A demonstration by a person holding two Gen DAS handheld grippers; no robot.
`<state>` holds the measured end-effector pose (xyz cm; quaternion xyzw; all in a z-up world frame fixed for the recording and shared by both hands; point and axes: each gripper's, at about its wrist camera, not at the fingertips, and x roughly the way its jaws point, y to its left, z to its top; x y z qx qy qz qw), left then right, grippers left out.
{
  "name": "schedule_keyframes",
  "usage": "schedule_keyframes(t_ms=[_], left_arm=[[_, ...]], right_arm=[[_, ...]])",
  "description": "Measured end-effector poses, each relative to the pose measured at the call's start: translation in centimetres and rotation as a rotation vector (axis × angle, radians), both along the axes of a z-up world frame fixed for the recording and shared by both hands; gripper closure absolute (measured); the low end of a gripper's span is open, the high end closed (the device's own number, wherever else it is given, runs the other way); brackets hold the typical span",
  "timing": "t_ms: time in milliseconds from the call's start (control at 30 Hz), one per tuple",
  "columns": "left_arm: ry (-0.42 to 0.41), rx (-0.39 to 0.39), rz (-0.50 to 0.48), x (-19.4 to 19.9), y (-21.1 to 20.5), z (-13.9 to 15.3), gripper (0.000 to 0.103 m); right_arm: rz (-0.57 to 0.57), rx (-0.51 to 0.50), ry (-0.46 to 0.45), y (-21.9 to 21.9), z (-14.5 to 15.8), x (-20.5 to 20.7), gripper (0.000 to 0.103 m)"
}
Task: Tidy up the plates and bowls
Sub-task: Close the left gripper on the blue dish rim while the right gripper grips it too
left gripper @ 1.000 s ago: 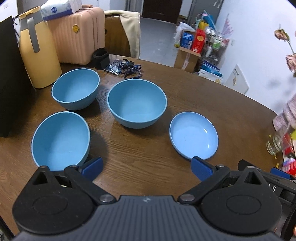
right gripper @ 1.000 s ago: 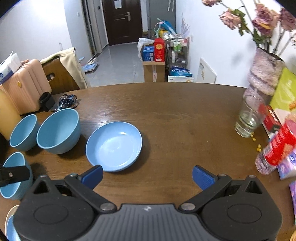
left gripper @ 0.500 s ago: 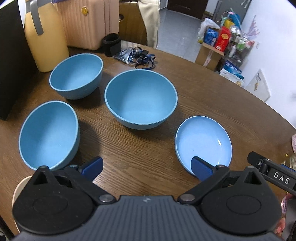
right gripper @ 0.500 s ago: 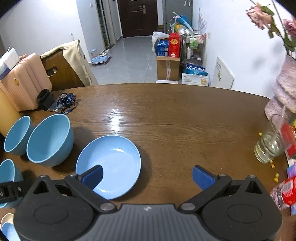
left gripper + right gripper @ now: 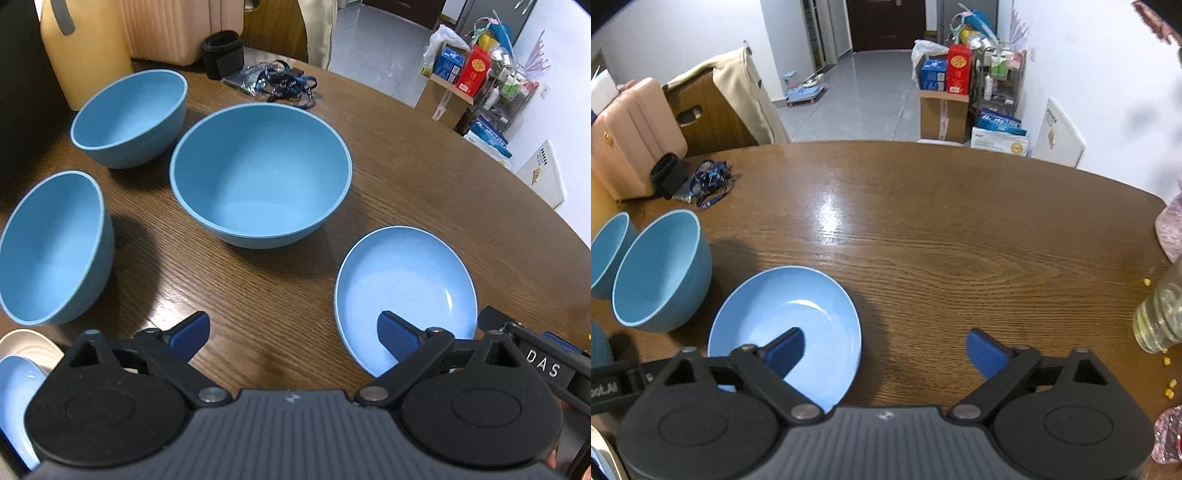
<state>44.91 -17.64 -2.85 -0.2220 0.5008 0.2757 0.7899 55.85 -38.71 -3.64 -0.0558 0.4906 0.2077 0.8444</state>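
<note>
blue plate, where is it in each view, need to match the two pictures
Left wrist: blue plate lower right, behind the right-hand fingertip.
Right wrist: lower left, behind the left-hand fingertip.
Shared landmark: the biggest bowl, left of the plate in both.

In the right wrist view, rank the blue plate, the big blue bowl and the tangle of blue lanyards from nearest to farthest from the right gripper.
From the right gripper:
1. Blue plate, under its left finger.
2. Big blue bowl, farther left, beside the plate.
3. Blue lanyards, far left near the table's back edge.

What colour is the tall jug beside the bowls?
Yellow jug with a grey handle; left wrist view.
</note>
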Motion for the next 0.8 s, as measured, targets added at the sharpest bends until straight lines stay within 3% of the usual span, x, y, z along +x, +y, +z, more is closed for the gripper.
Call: schedule_keyframes(t_ms=[100, 200, 433, 600, 800], left_arm=[[0.015, -0.016, 0.005, 0.5, 0.1, -1.2, 0.013], [0.026, -0.041, 0.011, 0.9, 0.3, -2.2, 0.024], [0.04, -0.081, 0.013, 2.0, 0.4, -4.0, 0.036], [0.039, -0.108, 0.026, 2.7, 0.4, -4.7, 0.052], [0.038, -0.118, 0.035, 3.1, 0.5, -5.1, 0.054]], right_arm=[[0.014, -0.003, 0.008, 0.2, -0.8, 0.5, 0.016], [0.028, -0.008, 0.028, 0.4, -1.6, 1.1, 0.026], [0.064, -0.006, 0.059, 1.0, -2.7, 2.0, 0.046], [0.069, 0.02, 0.08, 1.4, -3.4, 2.7, 0.063], [0.075, 0.04, 0.089, 1.8, -3.8, 3.6, 0.07]])
